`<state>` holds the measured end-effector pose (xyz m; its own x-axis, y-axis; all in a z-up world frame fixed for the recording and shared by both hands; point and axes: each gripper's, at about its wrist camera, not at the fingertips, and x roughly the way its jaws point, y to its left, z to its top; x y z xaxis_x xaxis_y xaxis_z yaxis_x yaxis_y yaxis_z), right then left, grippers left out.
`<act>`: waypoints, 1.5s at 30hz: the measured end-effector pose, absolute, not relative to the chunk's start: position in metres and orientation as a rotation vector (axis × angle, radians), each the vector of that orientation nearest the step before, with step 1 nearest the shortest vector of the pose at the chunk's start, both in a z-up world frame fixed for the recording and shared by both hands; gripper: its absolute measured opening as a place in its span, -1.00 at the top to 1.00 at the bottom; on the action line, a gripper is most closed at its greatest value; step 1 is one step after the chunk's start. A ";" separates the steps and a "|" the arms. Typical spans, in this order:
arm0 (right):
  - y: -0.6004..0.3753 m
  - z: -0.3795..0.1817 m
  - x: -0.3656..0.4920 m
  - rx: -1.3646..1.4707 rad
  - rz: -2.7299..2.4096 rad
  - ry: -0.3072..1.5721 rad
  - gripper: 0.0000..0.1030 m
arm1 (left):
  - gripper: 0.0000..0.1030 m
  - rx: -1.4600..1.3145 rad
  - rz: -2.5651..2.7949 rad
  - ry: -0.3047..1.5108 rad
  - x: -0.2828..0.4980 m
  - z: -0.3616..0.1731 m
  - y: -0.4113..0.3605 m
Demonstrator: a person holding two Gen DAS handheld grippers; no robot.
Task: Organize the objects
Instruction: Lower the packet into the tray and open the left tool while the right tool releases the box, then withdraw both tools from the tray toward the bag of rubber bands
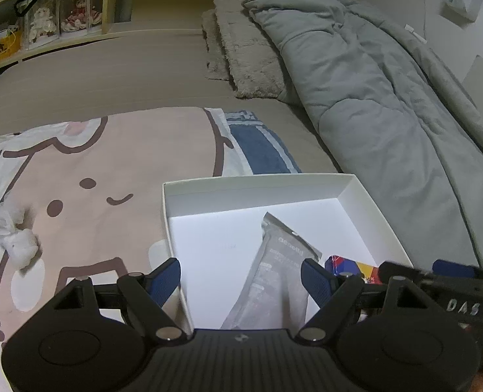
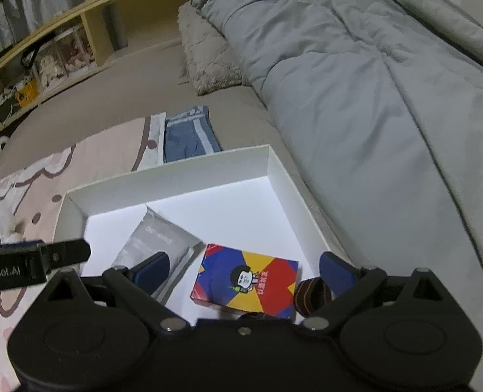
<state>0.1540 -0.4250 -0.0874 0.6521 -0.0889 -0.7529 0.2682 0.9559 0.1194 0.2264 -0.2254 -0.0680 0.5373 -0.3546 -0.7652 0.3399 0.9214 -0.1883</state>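
A shallow white box (image 1: 241, 184) (image 2: 169, 171) lies on the bed. In it lie a grey foil pouch (image 1: 274, 271) (image 2: 156, 241) and a colourful red, yellow and blue card box (image 2: 246, 281) (image 1: 355, 269). A dark striped object (image 2: 310, 294) sits in the box's near right corner. My left gripper (image 1: 241, 277) is open and empty, straddling the box's left wall above the pouch. My right gripper (image 2: 244, 271) is open and empty, just above the card box. A crumpled white tissue (image 1: 14, 238) lies on the blanket to the left.
A pink cartoon blanket (image 1: 94, 176) covers the bed's near left. A folded blue cloth (image 1: 261, 147) (image 2: 189, 135) lies behind the box. A grey duvet (image 1: 372, 98) (image 2: 372, 81) runs along the right, with a fluffy beige pillow (image 1: 244, 52). A wooden shelf (image 1: 45, 26) stands at the back.
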 end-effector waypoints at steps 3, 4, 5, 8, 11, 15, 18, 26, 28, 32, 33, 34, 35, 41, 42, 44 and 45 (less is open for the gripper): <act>-0.426 -0.082 0.151 0.231 -0.209 0.824 -0.93 | -0.58 -0.008 -0.414 0.932 0.222 -0.069 -0.224; -0.426 -0.081 0.150 0.229 -0.209 0.822 -0.93 | -0.61 -0.006 -0.412 0.936 0.221 -0.069 -0.224; -0.426 -0.080 0.149 0.225 -0.208 0.820 -0.93 | -0.68 -0.004 -0.410 0.940 0.220 -0.069 -0.223; -0.424 -0.077 0.146 0.211 -0.209 0.817 -0.93 | -0.83 0.001 -0.401 0.946 0.216 -0.067 -0.220; -0.422 -0.076 0.144 0.194 -0.216 0.821 -0.93 | -0.97 0.003 -0.391 0.953 0.213 -0.066 -0.216; -0.420 -0.075 0.140 0.192 -0.221 0.823 -0.93 | -1.00 0.007 -0.371 0.965 0.210 -0.064 -0.211; -0.420 -0.074 0.139 0.189 -0.223 0.824 -0.98 | -1.00 0.010 -0.361 0.974 0.208 -0.062 -0.207; -0.416 -0.072 0.135 0.161 -0.219 0.813 -1.00 | -1.00 -0.009 -0.342 0.966 0.205 -0.056 -0.195; -0.414 -0.072 0.135 0.155 -0.219 0.814 -1.00 | -1.00 -0.011 -0.334 0.960 0.205 -0.055 -0.192; -0.411 -0.072 0.136 0.148 -0.219 0.817 -1.00 | -1.00 -0.017 -0.318 0.953 0.203 -0.053 -0.180; -0.409 -0.072 0.136 0.147 -0.216 0.817 -1.00 | -1.00 -0.017 -0.311 0.951 0.203 -0.053 -0.176; -0.406 -0.071 0.136 0.144 -0.211 0.818 -1.00 | -1.00 -0.018 -0.306 0.948 0.203 -0.052 -0.173; -0.403 -0.071 0.137 0.139 -0.205 0.818 -1.00 | -1.00 -0.019 -0.300 0.945 0.203 -0.052 -0.168; -0.377 -0.070 0.142 0.109 -0.158 0.821 -1.00 | -1.00 -0.038 -0.259 0.928 0.198 -0.048 -0.134; -0.373 -0.070 0.144 0.106 -0.151 0.821 -1.00 | -1.00 -0.043 -0.252 0.927 0.196 -0.048 -0.127; -0.363 -0.069 0.146 0.103 -0.137 0.824 -1.00 | -1.00 -0.047 -0.237 0.927 0.194 -0.048 -0.113; -0.357 -0.069 0.147 0.102 -0.127 0.825 -1.00 | -1.00 -0.046 -0.227 0.925 0.192 -0.047 -0.106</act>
<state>0.1465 -0.3572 -0.0689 0.6719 -0.0729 -0.7371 0.1520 0.9875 0.0409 0.1922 -0.1062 -0.0468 0.5796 -0.2139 -0.7863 0.1742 0.9751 -0.1368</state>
